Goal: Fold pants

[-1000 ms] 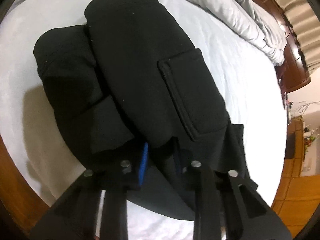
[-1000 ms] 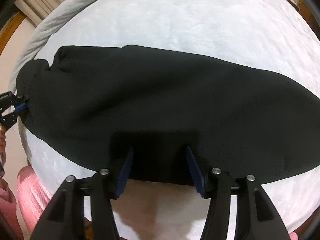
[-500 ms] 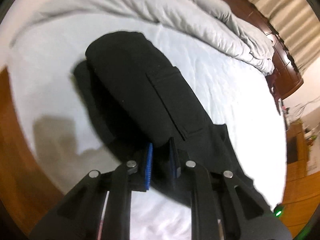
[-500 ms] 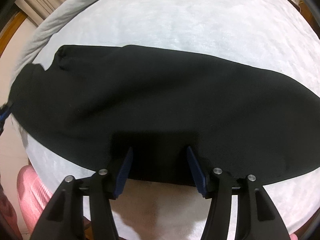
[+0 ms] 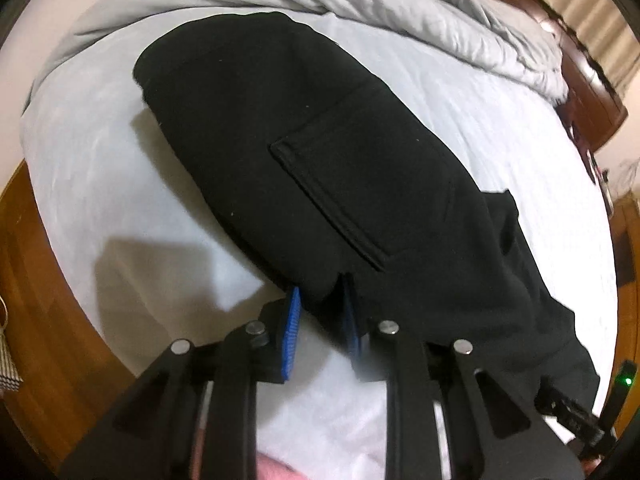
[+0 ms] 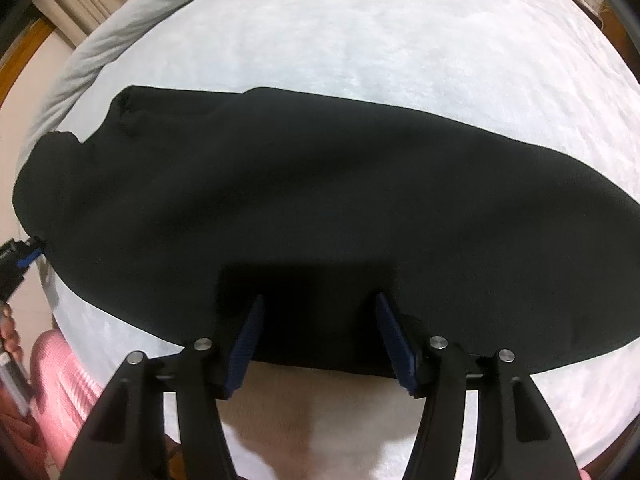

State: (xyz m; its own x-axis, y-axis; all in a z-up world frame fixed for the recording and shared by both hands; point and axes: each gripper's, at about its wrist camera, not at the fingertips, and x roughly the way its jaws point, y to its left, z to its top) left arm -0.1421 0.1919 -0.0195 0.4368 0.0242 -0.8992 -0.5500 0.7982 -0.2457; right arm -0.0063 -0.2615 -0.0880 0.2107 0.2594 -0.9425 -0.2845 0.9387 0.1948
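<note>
While left tool [image 5: 320, 300] pinches pants [image 5: 320, 152], right tool [image 6: 318, 312] spread.

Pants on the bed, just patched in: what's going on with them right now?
A person is folding black pants on a white-sheeted bed, holding tongs in each hand. The left tongs are pinched on the near edge of the pants, at the end with the pocket. The right tongs are open, their blue pads on either side of the near hem, not gripping. One leg lies over the other. A grey duvet is bunched behind.
</note>
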